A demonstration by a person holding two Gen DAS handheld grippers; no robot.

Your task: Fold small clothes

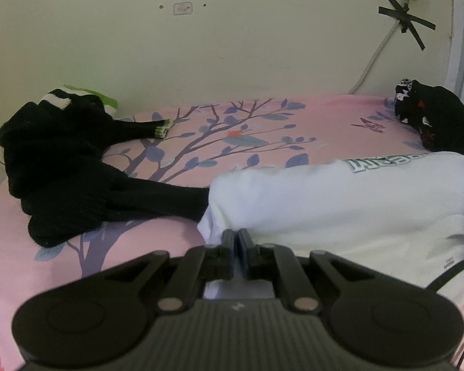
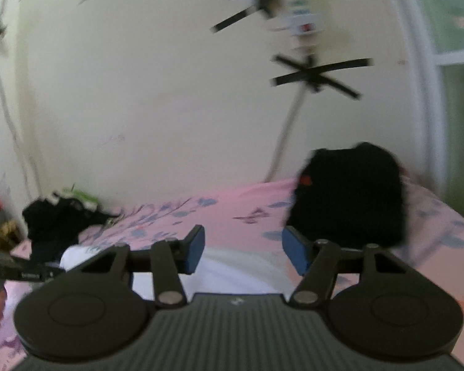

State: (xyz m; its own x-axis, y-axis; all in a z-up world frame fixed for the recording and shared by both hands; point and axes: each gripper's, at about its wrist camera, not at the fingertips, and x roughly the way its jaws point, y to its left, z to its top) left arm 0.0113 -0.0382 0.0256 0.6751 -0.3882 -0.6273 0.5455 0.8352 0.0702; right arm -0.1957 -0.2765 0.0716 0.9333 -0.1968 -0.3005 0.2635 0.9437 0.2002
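On the pink floral bedsheet, my left gripper pinches the soft, limp white shirt at its near hem, my right gripper spread wide above it

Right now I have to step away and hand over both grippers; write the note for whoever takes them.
Left gripper: shut on the near edge of the white shirt, which lies partly folded on the pink bedsheet.
Right gripper: open, empty, above the shirt.
Black garment pile at left: unfolded.
Black patterned garment at far right: looks bundled.
Left: finish the shirt, then the black pile.
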